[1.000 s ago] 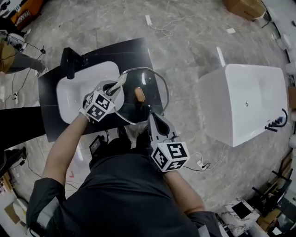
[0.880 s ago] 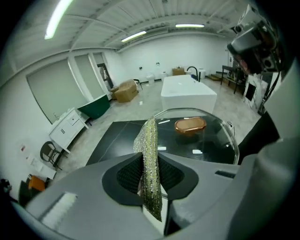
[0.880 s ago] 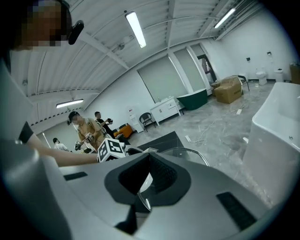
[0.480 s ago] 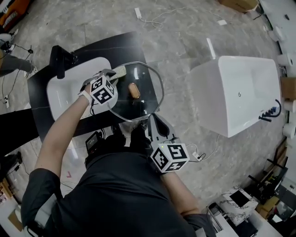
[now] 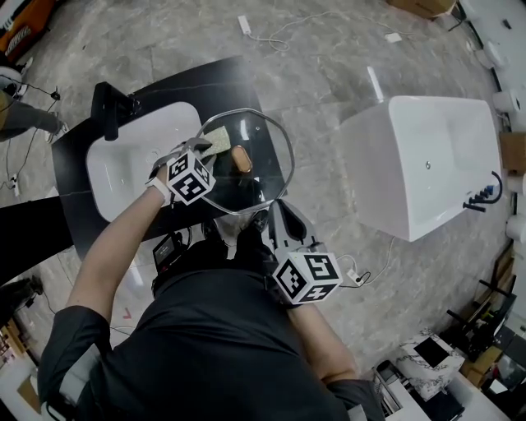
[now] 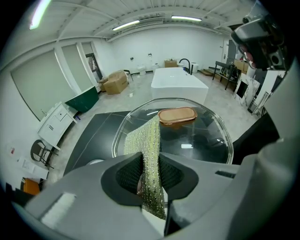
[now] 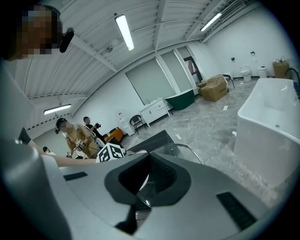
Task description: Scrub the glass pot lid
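Observation:
The glass pot lid (image 5: 263,168) with a brown handle (image 5: 241,159) is held over the black counter's right end. My left gripper (image 5: 207,148) is shut on a yellow-green sponge (image 5: 216,139), which lies pressed against the glass just left of the handle. In the left gripper view the sponge (image 6: 149,145) runs from between the jaws of the left gripper (image 6: 151,176) up onto the lid (image 6: 197,138), short of the handle (image 6: 177,116). My right gripper (image 5: 274,210) is shut on the lid's near rim. In the right gripper view the rim (image 7: 185,149) passes between the jaws of the right gripper (image 7: 143,185).
A white sink basin (image 5: 131,160) sits in the black counter (image 5: 78,218), with a black faucet (image 5: 111,107) at its far left. A white bathtub (image 5: 427,164) stands to the right. Cables (image 5: 279,25) lie on the floor. People (image 7: 70,136) stand in the distance.
The left gripper has carried the sponge from the lid's left rim onto the glass, closer to the handle. The right gripper has kept its hold on the near rim.

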A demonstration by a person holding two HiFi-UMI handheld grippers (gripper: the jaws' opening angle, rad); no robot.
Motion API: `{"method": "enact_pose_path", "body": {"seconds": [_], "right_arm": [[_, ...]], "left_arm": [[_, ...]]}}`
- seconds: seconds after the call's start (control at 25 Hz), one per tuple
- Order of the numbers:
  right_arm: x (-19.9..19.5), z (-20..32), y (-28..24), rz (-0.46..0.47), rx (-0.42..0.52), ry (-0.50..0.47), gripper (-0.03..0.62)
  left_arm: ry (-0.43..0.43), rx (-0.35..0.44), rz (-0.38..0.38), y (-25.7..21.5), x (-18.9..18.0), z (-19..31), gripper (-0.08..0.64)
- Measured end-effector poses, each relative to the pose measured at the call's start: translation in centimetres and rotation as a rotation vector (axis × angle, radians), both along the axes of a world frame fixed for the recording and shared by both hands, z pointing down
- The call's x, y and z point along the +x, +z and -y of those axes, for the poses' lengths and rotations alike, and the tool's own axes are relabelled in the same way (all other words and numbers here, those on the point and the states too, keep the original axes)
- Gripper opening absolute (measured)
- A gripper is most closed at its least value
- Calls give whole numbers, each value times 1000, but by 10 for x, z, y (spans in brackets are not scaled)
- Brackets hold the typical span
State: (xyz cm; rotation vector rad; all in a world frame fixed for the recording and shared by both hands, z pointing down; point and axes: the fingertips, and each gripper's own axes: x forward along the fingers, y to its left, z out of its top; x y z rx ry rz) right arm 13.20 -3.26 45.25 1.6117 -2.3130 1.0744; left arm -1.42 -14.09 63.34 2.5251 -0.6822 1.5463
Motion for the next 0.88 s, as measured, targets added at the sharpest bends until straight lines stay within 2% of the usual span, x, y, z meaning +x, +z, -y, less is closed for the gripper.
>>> {"method": "enact_pose_path", "body": {"seconds": [0.2,0.52,0.64,0.88], "right_arm": [[-7,-1,-2,6,6,-17,6],[-13,-6,-4,3,13,-36,6],[-15,-9,-4,2,16,-41,6],[-22,-15,-1,6,12,-41,7]], "left_arm": [[-28,12,5,-4,4,-27,74],[20,85,67,-1,16,-79,74],[32,76,43,-4,27,-99,74],[57,9,-20,-9,54,-134,74]]}}
